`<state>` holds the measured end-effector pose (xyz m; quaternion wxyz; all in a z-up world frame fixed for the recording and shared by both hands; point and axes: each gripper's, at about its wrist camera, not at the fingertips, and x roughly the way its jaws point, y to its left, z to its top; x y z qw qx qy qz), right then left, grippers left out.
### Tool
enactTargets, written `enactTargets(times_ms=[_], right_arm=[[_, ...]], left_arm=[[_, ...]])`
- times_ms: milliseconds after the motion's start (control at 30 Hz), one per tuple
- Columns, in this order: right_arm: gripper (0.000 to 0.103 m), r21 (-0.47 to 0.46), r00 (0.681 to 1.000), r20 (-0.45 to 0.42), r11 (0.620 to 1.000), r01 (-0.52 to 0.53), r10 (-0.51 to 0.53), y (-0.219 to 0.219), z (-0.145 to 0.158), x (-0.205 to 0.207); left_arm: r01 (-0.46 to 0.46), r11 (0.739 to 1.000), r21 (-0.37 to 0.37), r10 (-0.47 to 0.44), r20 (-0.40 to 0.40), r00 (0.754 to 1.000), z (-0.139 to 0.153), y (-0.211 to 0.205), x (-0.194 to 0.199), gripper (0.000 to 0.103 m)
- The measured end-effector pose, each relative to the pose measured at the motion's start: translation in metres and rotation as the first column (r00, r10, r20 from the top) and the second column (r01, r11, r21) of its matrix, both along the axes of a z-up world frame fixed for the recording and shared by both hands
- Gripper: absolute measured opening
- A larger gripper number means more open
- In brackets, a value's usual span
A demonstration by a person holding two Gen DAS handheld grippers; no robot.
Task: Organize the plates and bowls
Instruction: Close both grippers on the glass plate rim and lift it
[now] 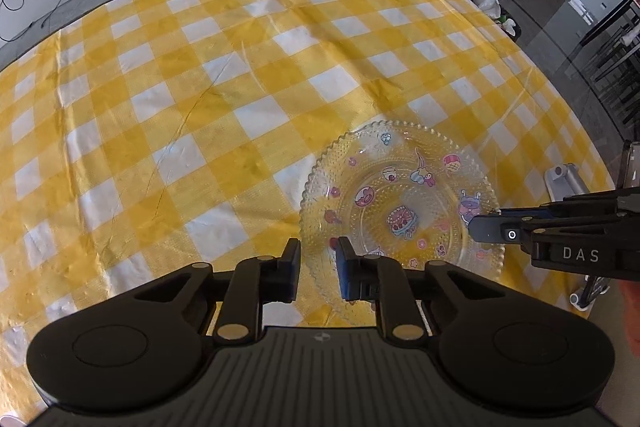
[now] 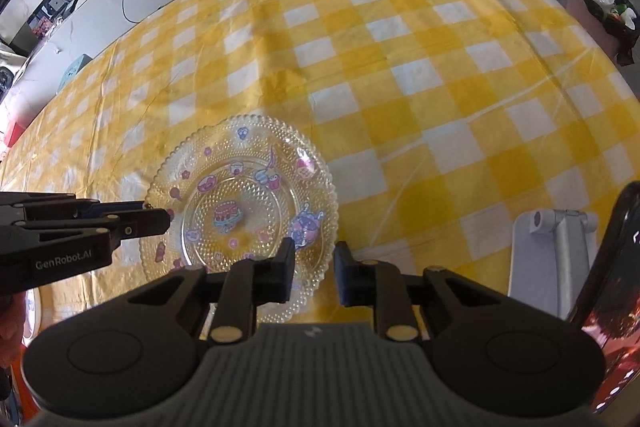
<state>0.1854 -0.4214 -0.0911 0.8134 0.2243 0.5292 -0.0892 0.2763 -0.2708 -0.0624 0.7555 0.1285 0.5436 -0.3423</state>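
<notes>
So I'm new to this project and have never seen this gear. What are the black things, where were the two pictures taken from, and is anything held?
They are two handheld grippers, one in each of a person's hands, each with a camera looking along its fingers. One picture is from the left gripper, the other from the right gripper; each also shows the other reaching in from the side. Both are open and hold nothing. A clear glass plate with cartoon stickers lies between them on a yellow checked tablecloth. A grey stand sits at the right.
</notes>
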Motion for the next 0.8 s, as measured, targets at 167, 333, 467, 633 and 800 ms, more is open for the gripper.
enactTargets(times_ms=[167, 333, 467, 633, 800], right_arm=[[0.016, 0.006, 1.000, 0.001, 1.000, 0.018, -0.018, 0.001, 0.000, -0.001], [0.013, 0.011, 1.000, 0.008, 1.000, -0.002, 0.002, 0.007, 0.004, -0.005], [0.012, 0.007, 1.000, 0.006, 1.000, -0.019, 0.019, 0.016, 0.006, -0.007], [0.011, 0.015, 1.000, 0.011, 1.000, -0.027, 0.027, 0.023, 0.010, -0.011], [0.010, 0.027, 0.999, 0.018, 0.999, -0.033, 0.032, 0.032, 0.015, -0.014]], left_arm=[[0.000, 1.000, 0.024, 0.000, 0.025, 1.000, 0.002, -0.001, -0.006, 0.020], [-0.018, 0.999, 0.026, 0.017, 0.025, 1.000, 0.003, 0.009, -0.008, 0.020], [-0.041, 0.999, 0.018, 0.040, 0.023, 0.999, 0.007, 0.018, -0.013, 0.020], [-0.074, 0.997, 0.000, 0.074, 0.025, 0.997, 0.016, 0.031, -0.019, 0.020], [-0.104, 0.995, -0.007, 0.104, 0.023, 0.994, 0.025, 0.044, -0.025, 0.020]])
